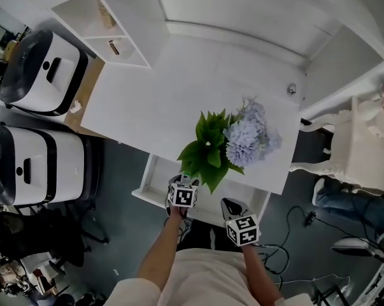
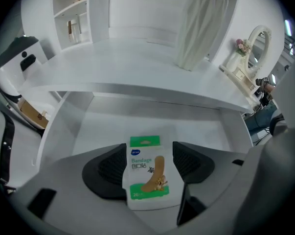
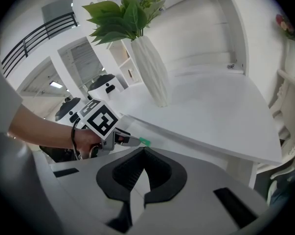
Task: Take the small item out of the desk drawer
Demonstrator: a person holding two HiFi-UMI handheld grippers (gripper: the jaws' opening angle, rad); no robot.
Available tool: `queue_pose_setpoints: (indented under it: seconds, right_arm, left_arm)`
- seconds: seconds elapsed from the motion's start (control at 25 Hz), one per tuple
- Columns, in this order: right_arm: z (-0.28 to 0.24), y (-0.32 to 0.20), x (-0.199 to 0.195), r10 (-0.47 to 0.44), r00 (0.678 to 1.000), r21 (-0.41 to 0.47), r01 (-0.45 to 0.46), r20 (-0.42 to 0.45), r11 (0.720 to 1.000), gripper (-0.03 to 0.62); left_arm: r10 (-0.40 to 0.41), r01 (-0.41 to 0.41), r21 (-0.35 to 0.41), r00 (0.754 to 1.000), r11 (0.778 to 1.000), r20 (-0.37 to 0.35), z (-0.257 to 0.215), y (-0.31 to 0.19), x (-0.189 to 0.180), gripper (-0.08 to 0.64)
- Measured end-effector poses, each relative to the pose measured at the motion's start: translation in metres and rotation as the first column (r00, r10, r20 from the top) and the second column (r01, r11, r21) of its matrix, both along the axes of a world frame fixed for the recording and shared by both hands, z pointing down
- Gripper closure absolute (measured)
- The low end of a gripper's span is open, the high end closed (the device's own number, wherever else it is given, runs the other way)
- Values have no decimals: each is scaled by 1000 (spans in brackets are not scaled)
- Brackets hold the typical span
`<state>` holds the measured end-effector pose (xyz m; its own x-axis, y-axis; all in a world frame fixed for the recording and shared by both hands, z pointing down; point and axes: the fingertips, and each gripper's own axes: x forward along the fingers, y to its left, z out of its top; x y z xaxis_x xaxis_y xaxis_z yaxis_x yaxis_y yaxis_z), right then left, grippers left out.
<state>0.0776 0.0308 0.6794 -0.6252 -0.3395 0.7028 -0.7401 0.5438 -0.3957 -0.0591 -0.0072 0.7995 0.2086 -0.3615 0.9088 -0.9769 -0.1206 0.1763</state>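
A small white and green bandage packet [image 2: 146,173] lies flat on the floor of the open white drawer [image 2: 201,131], which is pulled out under the desk's front edge [image 1: 155,177]. My left gripper [image 2: 149,150] points steeply down into the drawer and stands open. The packet lies between its black pads [image 2: 108,168], close to both. From the head view, this gripper [image 1: 183,187] is over the drawer, partly under the leaves. My right gripper [image 3: 145,153] hovers to its right [image 1: 234,205], in front of the drawer, shut with nothing in it.
A white ribbed vase [image 3: 152,72] of green leaves and lilac flowers [image 1: 233,139] stands on the white desk [image 1: 179,88] just behind the drawer. Two white machines [image 1: 42,72] stand to the left and a shelf unit [image 1: 109,24] stands behind. Cables [image 1: 293,225] lie on the floor at right.
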Motion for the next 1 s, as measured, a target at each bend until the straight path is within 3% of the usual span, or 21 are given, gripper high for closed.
queue_pose_setpoints:
  seconds: [0.2,0.4,1.0]
  right_arm:
    - [1,3,-2,-4,1000,-9,4,-6,1000,568]
    - [5,5,-11,-21,1000,-14,21,-6,1000,569]
    - [12,15,-21,-21,1000,-33,21,-4,999,568]
  left_arm:
    - [-31,31,3,1000,1000,1,19,18,-8,247]
    - [28,-28,22,1000,999,6,10,25,4,244]
    - [20,-21,-105,1000,994,-11,28,54,3,199]
